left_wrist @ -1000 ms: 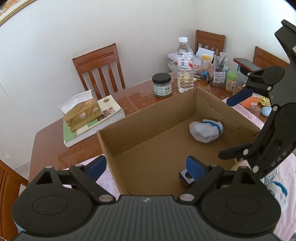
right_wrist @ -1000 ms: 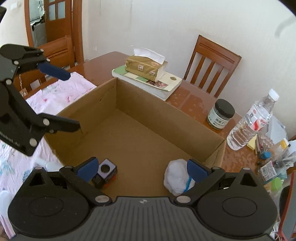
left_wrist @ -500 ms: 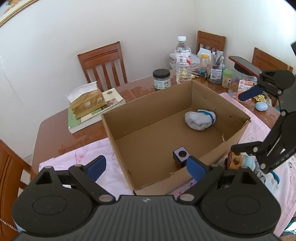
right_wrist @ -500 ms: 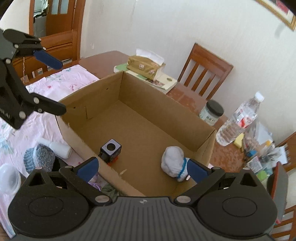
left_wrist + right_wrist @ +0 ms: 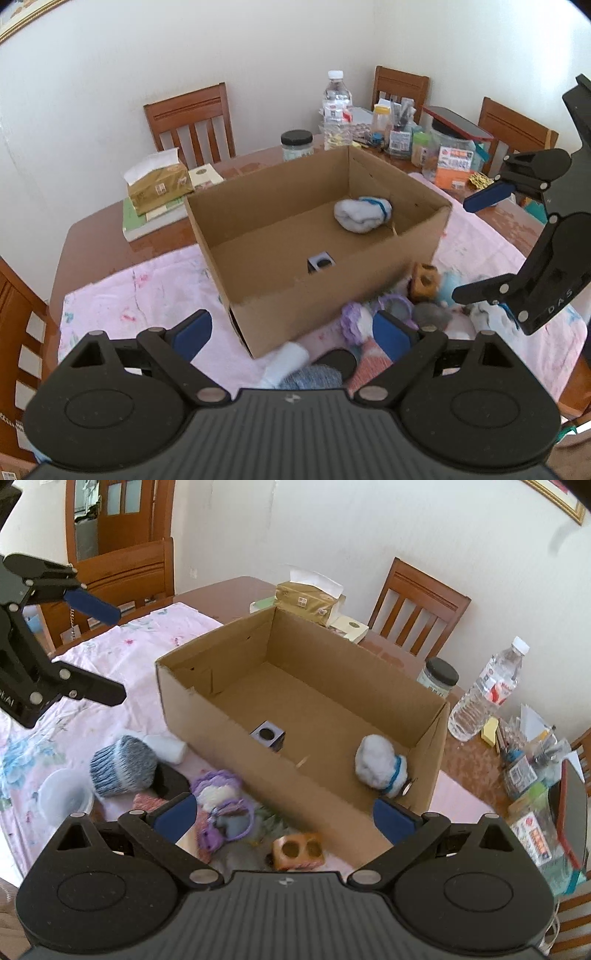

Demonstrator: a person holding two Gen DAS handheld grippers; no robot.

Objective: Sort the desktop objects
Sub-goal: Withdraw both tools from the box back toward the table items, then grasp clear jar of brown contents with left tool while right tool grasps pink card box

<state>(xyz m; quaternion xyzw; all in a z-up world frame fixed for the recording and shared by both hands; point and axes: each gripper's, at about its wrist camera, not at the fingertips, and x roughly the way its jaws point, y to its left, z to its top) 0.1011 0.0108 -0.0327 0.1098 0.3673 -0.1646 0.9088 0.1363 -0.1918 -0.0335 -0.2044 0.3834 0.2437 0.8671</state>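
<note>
An open cardboard box stands on a pink cloth. Inside it lie a white sock ball with blue trim and a black cube. In front of the box lie a blue-and-white sock roll, a purple knitted piece, an orange wooden block and a white roll. My left gripper hangs open and empty above this pile. My right gripper is also open and empty, beside the box's near right corner.
A tissue box on books, a dark-lidded jar and a water bottle stand behind the box. Small clutter crowds the far right of the table. Wooden chairs ring it. A clear lid lies near left.
Both grippers have drawn back from over the box toward the near side. The pile of small things in front of the box has come into view. Both stay open.
</note>
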